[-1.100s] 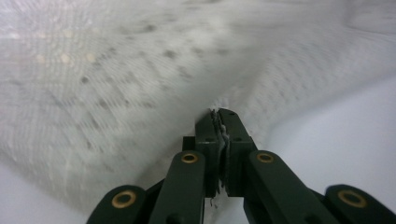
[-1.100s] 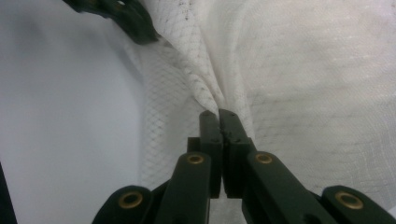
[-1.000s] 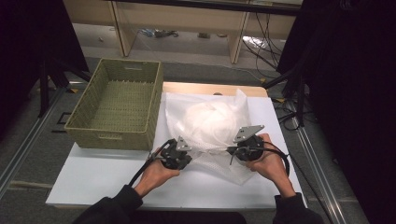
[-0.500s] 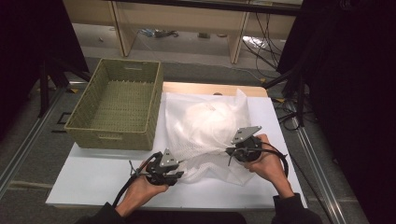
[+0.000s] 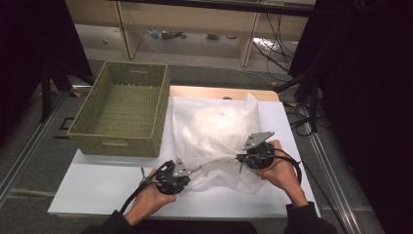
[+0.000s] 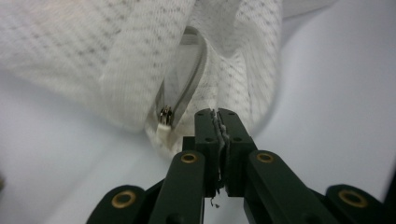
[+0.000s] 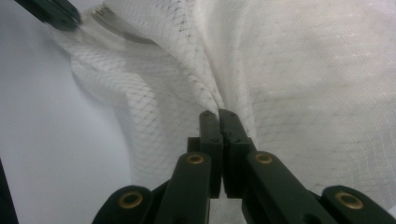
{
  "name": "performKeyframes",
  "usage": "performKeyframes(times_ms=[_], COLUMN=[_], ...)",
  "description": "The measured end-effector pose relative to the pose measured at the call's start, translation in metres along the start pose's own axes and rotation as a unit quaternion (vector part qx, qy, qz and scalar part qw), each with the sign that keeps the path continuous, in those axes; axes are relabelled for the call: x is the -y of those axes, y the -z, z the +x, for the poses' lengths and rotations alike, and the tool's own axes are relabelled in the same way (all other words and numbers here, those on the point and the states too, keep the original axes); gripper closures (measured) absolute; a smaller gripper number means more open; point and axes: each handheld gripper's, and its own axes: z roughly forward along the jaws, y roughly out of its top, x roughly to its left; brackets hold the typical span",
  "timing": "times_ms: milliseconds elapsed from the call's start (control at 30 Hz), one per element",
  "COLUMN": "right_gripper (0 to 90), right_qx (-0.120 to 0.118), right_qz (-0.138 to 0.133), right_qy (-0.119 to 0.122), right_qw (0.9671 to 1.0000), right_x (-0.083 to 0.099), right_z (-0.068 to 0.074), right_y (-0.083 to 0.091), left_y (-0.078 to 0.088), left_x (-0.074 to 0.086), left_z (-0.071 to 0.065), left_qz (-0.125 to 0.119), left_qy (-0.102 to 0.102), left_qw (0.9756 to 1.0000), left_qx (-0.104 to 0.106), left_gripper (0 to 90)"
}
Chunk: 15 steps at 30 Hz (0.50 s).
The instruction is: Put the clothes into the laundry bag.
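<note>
Pinching the mesh bag (image 5: 219, 141) at its near edge, left tool (image 6: 218, 116) and right tool (image 7: 218, 116) both clamp shut on netting, stretching it flat to expose the zipper (image 6: 166, 114).

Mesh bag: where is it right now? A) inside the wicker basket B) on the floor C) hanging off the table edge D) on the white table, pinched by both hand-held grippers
D: the mesh bag lies on the table beside the basket, with the left hand-held gripper and the right hand-held gripper shut on its fabric.

Wicker basket (image 5: 122, 113) blocked the table's (image 5: 92, 187) far-left side, its wall just beside the mesh bag (image 5: 219, 134). Bag's bulge filled the middle btwn both hands. Bare tabletop lay open front-left & along the near edge; narrow strip free at right edge.
</note>
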Motion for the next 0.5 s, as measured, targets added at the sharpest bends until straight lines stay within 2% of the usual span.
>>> performKeyframes(times_ms=[67,133,200,267,333,367,433,500], right_gripper=[90.0,90.0,90.0,90.0,90.0,90.0,90.0,90.0], right_qx=[0.0,-0.004,-0.001,-0.007,-0.012,-0.012,-0.013,-0.015], right_qz=[0.003,0.007,0.01,0.013,0.014,0.016,0.015,0.018], right_qy=[0.003,0.003,0.005,0.005,0.004,0.003,0.007,0.004], right_qw=[1.0,1.0,0.9999,0.9999,0.9998,0.9998,0.9998,0.9997], right_x=[0.001,0.001,0.002,0.003,0.003,0.003,0.003,0.003], right_z=[0.0,0.001,0.002,0.004,0.006,0.007,0.007,0.008], right_y=[-0.001,-0.001,-0.003,-0.005,-0.006,-0.007,-0.009,-0.009], left_y=[0.011,0.016,0.017,0.022,0.027,0.027,0.023,0.014], left_x=[0.013,0.029,0.04,0.041,0.037,0.035,0.031,0.029], left_z=[0.004,0.007,0.011,0.012,0.015,0.015,0.013,0.01], left_qz=[0.005,0.01,0.018,0.013,-0.003,-0.007,-0.014,-0.008], left_qy=[0.003,0.024,0.043,0.048,0.052,0.057,0.074,0.091], left_qw=[1.0,0.9996,0.9989,0.9987,0.9986,0.9983,0.9971,0.9958], left_qx=[0.001,-0.014,-0.005,-0.008,-0.011,-0.008,-0.001,0.006], left_gripper=[87.1,87.3,87.3,87.1,85.6,79.8,59.4,47.9])
